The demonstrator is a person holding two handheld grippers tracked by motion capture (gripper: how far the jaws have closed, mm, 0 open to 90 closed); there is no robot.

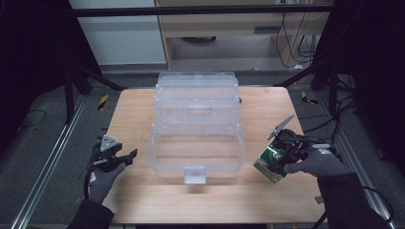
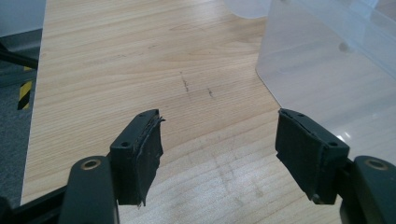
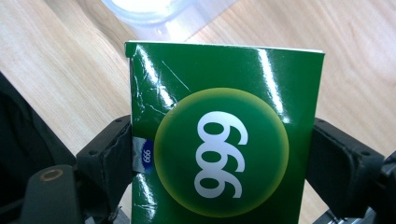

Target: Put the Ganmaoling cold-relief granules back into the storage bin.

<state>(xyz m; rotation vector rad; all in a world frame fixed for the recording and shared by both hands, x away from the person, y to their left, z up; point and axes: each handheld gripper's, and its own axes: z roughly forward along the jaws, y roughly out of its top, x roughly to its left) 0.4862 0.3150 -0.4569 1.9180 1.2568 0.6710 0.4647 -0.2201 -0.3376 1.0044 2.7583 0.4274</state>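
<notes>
From above, I see my right gripper (image 1: 282,155) holding the green box (image 1: 271,163) right of the clear tiered organizer (image 1: 197,138). My left gripper (image 2: 219,140) gapes empty over the table (image 2: 116,60). My right gripper's jaws clamp the box's sides.

A wooden table (image 1: 143,114) stands on grey floor (image 1: 43,143), with hanging cables (image 1: 298,38) behind it

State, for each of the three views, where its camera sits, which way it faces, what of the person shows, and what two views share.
High view: above the table, looking forward and down; both gloved hands.
Left gripper view: on the left gripper, facing tabletop; open fingers.
Right gripper view: on the right gripper, facing its green box.
Shared: clear plastic case.
</notes>
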